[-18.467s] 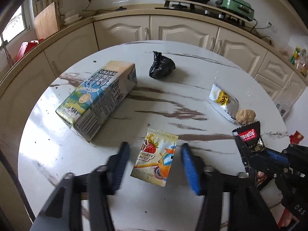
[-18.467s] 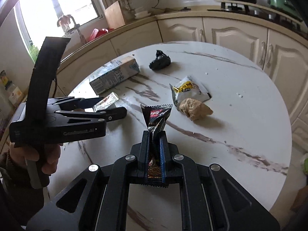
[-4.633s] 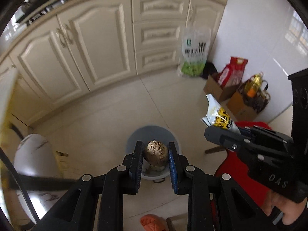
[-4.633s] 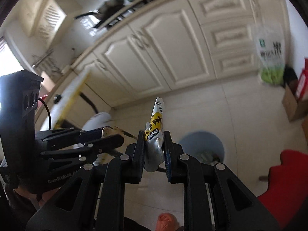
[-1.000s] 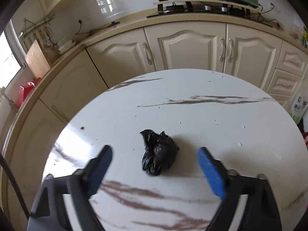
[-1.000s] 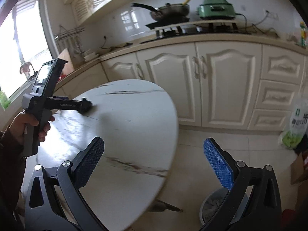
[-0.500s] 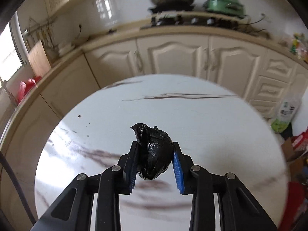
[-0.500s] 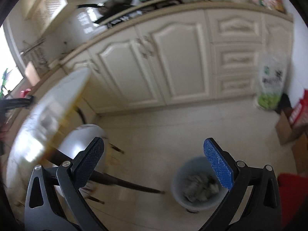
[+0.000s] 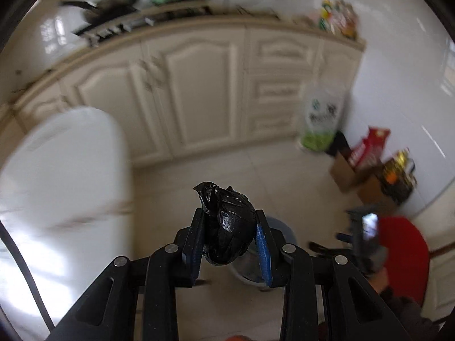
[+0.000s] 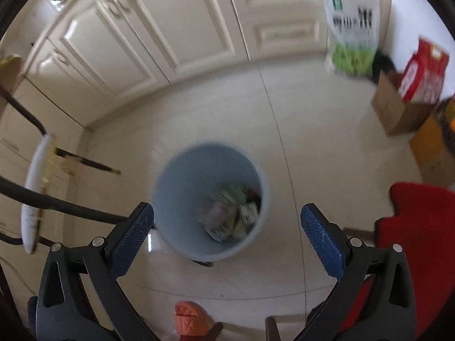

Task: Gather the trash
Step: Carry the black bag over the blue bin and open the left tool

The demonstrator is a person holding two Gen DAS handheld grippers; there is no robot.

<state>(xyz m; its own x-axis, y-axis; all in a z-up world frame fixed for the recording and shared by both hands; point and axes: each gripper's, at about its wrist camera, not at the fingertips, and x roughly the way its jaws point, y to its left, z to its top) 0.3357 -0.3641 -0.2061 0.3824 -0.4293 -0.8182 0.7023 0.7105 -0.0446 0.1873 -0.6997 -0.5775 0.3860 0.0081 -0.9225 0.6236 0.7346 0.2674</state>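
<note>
While clamped between the left gripper (image 9: 229, 234) pads, black knotted bag (image 9: 227, 227) sat squeezed at mid-height, off the table (image 9: 57, 176), above floor, partly hiding the blue bin (image 9: 284, 236); probably held so for a straight drop. Right gripper (image 10: 227, 227) spread wide, empty, framed bin (image 10: 182, 176) from above, likely parked clear. Bin already held wrappers (image 10: 230, 213). Background motion-blurred. Release not yet done.

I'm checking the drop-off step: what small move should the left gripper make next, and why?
Probably carry the crumpled black plastic bag forward over the round pale-blue bin before opening: the left gripper is shut on it, and the bin sits partly hidden behind its jaws.
</note>
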